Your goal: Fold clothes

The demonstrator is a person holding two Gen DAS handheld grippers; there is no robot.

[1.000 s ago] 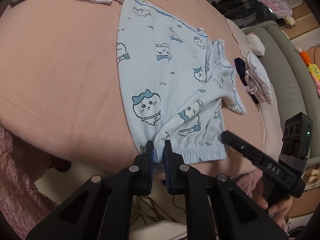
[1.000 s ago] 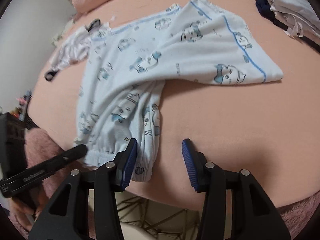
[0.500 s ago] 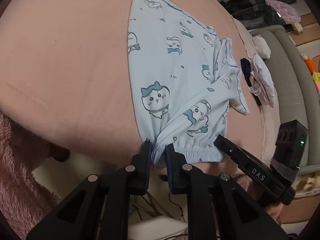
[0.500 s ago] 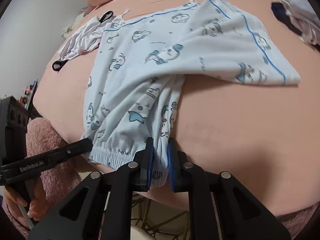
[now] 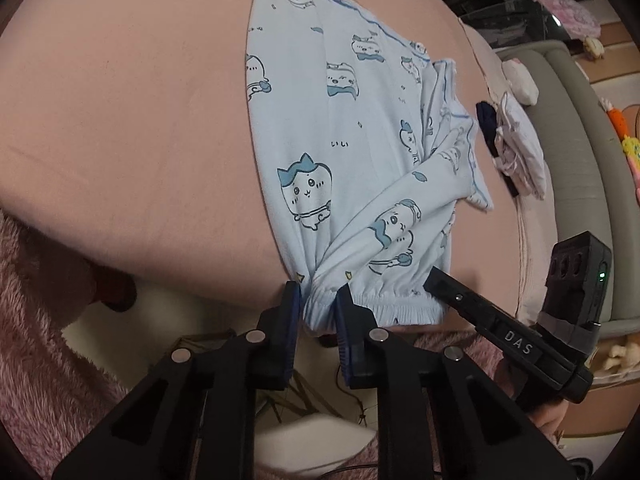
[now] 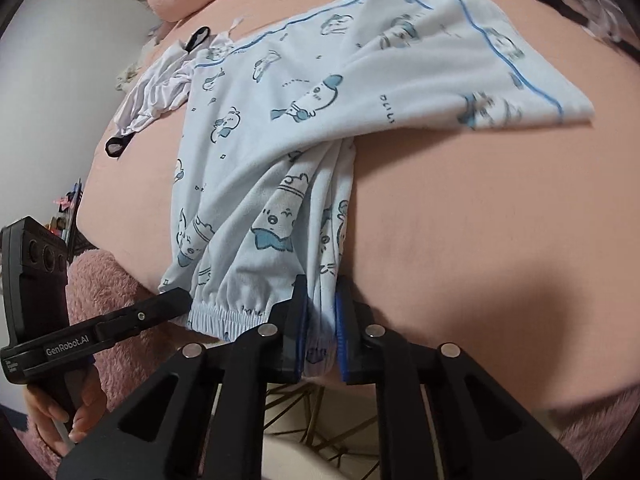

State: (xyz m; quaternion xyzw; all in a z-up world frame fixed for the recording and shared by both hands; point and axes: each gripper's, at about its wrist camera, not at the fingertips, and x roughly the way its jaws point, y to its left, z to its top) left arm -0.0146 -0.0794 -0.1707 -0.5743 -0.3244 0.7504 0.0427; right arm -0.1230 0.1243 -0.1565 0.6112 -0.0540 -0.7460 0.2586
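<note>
Gripping the elastic waistband of the pale-blue cartoon-print pyjama trousers [image 5: 348, 152], we pinch it in our right tongs [image 6: 321, 320]. Our left tongs [image 5: 318, 312] are opening, waistband between them, on the pink bed [image 5: 120, 120].

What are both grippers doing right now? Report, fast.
Left gripper: jaws opening, waistband of the pyjama bottoms between them, pads touching it.
Right gripper: shut on the same waistband.

Soft, fairly dim indoor light falls evenly on the pink bed [image 5: 120, 120], a broad dark shadow lying low on the bed's right side in the right wrist view (no glare anywhere), while fisheye bending and black corners frame both views and the far edges blur slightly.
</note>
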